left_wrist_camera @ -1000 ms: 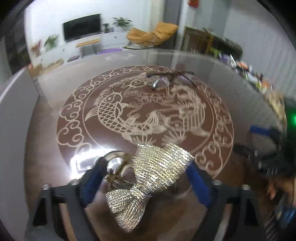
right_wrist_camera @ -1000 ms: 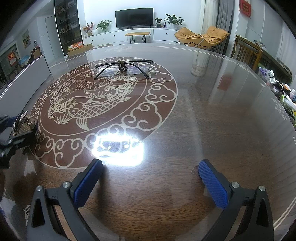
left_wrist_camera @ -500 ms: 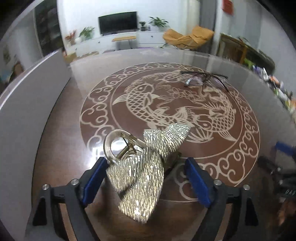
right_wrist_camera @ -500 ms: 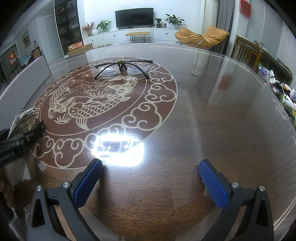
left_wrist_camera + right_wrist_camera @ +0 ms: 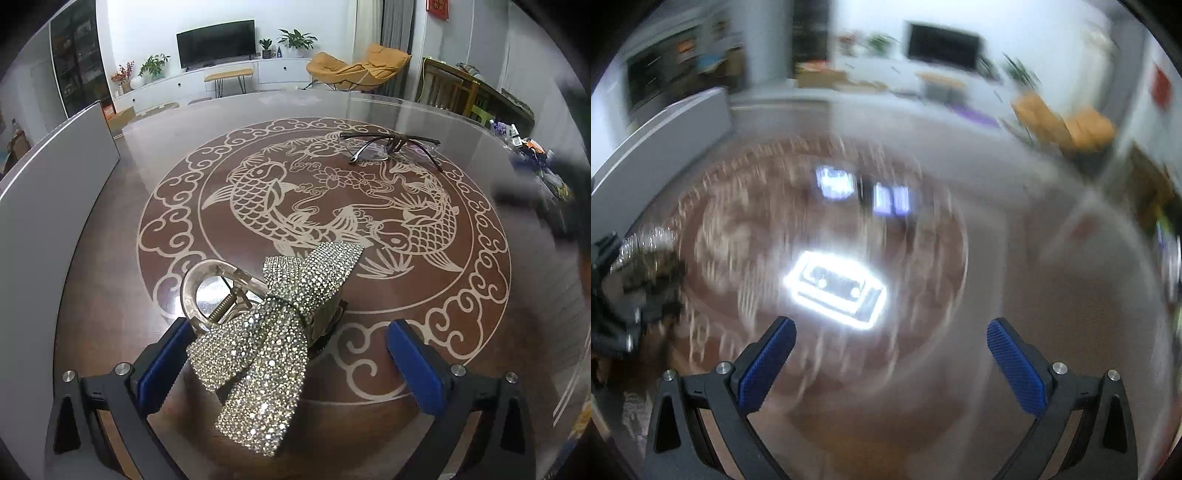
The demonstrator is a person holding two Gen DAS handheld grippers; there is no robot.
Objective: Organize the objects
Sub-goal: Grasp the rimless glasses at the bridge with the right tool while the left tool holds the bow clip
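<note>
A hair clip with a rhinestone bow [image 5: 273, 343] and a clear plastic ring lies on the glass table [image 5: 110, 258], over the edge of the koi pattern. My left gripper [image 5: 288, 365] stands around it with its jaws opening. The bow's left end lies against the left pad [image 5: 162, 362], while the right pad [image 5: 413, 369] is well apart from it. Dark-framed glasses [image 5: 391, 146] rest at the far side of the pattern. My right gripper [image 5: 890, 365] is open with nothing between its fingers. Its view is blurred, with the sparkling bow [image 5: 646, 240] at its left edge.
A grey panel [image 5: 48, 206] stands along the table's left edge. Small clutter [image 5: 532, 147] sits past the far right rim. A bright lamp reflection [image 5: 834, 291] lies on the glass ahead of the right gripper. A dark blur [image 5: 535, 192] shows at the right of the left wrist view.
The left jaws have spread wide and the bow clip has settled onto the table between them. The right gripper, still before, has swung and rolled, so its view is now blurred.
</note>
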